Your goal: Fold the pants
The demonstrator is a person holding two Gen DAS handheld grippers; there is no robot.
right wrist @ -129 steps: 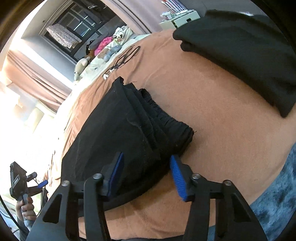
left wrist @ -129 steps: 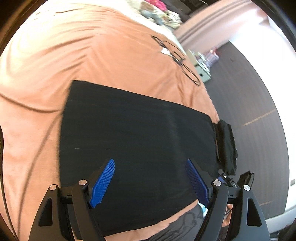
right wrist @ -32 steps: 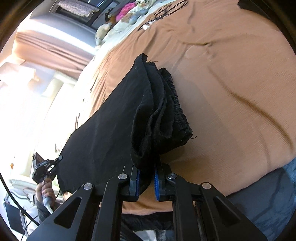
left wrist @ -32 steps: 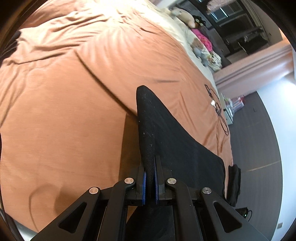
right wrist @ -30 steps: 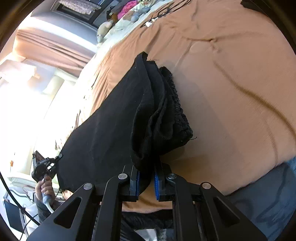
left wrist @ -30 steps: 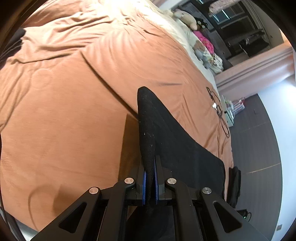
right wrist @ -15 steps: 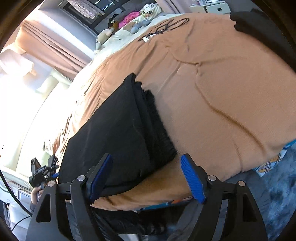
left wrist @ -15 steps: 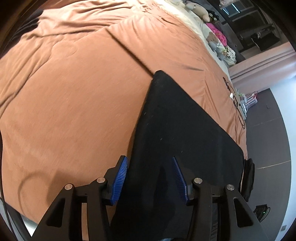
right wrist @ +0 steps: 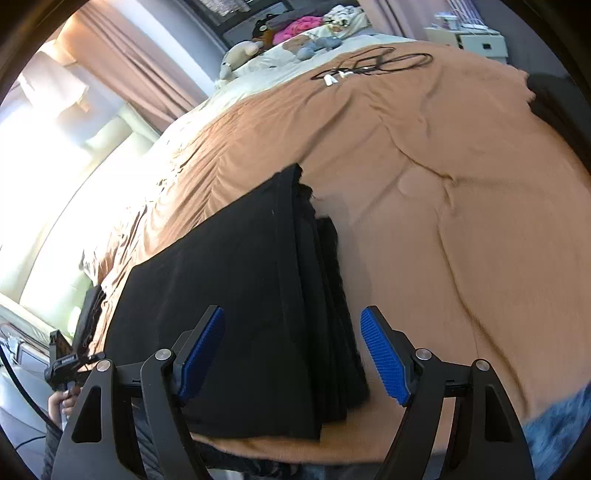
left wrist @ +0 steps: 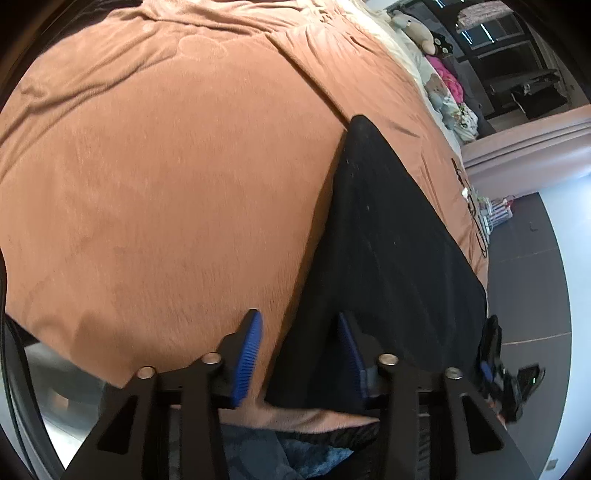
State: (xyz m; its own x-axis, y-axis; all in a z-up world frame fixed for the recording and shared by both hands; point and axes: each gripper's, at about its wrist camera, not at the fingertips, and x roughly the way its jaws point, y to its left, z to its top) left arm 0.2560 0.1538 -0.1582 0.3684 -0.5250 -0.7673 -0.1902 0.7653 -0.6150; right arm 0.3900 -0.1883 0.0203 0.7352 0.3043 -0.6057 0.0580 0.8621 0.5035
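Observation:
The black pants [left wrist: 388, 258] lie flat and folded on the brown blanket [left wrist: 166, 184] near the bed's front edge. My left gripper [left wrist: 299, 350] is open and empty, just above the pants' left near corner. In the right wrist view the pants [right wrist: 229, 288] show stacked folded layers along their right edge. My right gripper [right wrist: 291, 354] is open and empty, hovering over that right near end, pulled back from the cloth.
A black cable [right wrist: 369, 62] lies on the blanket [right wrist: 461, 184] at the far side. Stuffed toys and pink clothes [right wrist: 295, 29] lie at the head of the bed. Another dark garment [right wrist: 554, 99] lies at the bed's right edge. Dark floor [left wrist: 524, 295] is to the right.
Both grippers held the pants' ends pinched and lifted a second ago. They have since opened, let the pants down flat on the blanket, and drawn back toward the bed's edge.

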